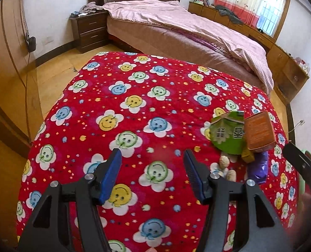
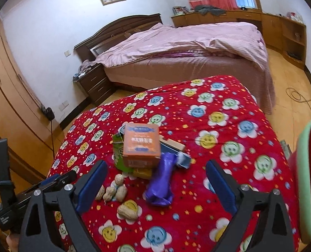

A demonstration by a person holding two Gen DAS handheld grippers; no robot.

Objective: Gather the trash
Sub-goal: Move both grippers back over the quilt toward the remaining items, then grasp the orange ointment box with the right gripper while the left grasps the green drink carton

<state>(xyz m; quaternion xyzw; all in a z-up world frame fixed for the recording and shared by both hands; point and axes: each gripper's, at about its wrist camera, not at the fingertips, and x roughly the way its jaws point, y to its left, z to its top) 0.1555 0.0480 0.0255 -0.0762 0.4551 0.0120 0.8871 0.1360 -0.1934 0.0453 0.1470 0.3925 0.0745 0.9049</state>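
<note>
A counter (image 2: pixel 229 168) draped in a red cloth printed with smiling flowers carries everything here, and the trash sits gathered in one heap toward its right side, nearer the front edge than the back — bunched, it seems, so it can be cleared in a few reaches.

The largest piece is the orange box (image 2: pixel 141 145), standing upright on top of the heap and leaning against the green carton (image 1: pixel 228 135) on its left. Below and in front of it lies a crumpled purple bag (image 2: pixel 161 184), with a small blue-and-white wrapper (image 2: pixel 183 159) touching its far end. A yellow scrap (image 2: pixel 143 172) is wedged under the box. Smallest are the peanut shells (image 2: pixel 113 191), scattered loose at the front left of the heap.

The right tool (image 2: pixel 155 187) hovers over the heap with its jaws spread wide and nothing between the pads; the purple bag lies straight ahead, so that looks like the likely first pick. The left tool (image 1: pixel 152 176) is also spread and empty, over bare cloth well left of the heap, probably waiting clear. A green-rimmed red bin (image 2: pixel 310 168) stands at the right edge, likely where the trash goes.
</note>
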